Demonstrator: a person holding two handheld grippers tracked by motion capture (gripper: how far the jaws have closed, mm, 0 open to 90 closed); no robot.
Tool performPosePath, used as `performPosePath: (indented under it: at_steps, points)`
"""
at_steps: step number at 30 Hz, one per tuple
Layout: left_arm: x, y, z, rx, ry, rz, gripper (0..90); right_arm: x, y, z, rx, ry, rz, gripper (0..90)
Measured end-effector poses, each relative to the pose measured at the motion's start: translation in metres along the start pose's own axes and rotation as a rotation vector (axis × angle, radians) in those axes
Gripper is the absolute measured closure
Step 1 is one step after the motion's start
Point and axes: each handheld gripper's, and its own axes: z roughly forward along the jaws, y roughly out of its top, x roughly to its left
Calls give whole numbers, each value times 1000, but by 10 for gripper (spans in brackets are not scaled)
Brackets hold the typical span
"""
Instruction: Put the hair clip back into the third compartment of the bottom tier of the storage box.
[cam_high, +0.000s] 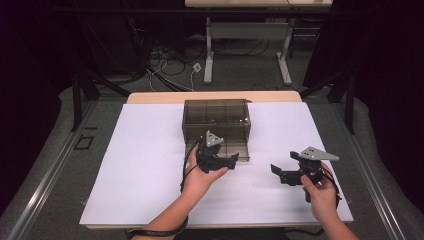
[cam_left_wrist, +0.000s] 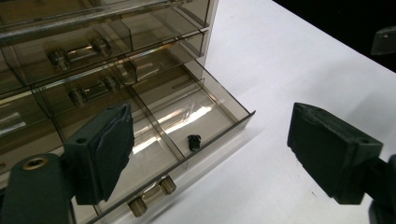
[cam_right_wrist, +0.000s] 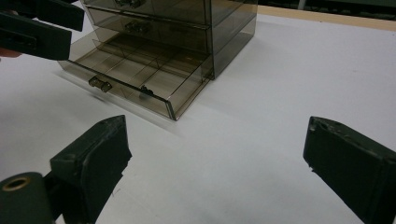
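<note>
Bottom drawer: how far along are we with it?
Done, by the look of it: the bottom drawer of the clear organizer is pulled out, and a small black part lies in its right compartment. In hand: nothing; the left gripper hangs open above the drawer, the right gripper open over the white sheet. Left, probably: pushing the drawer shut.

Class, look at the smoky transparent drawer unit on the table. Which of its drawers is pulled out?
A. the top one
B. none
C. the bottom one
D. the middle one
C: the bottom drawer juts forward from the drawer unit, with a small black part inside.
</note>
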Motion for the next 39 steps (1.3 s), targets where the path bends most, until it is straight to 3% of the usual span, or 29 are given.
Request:
performPosePath:
  at_steps: [12,19,39]
  points:
    - [-3,-6,-9,-23,-38,25,3,1,0,0,4,-7,-3,62]
    - [-6,-11,-16,-35,-46,48,2,0,0,0,-1,1,-1,62]
    - [-6,-29,-31,-47,-57,50,39,1,0,-1,10,3,-1,62]
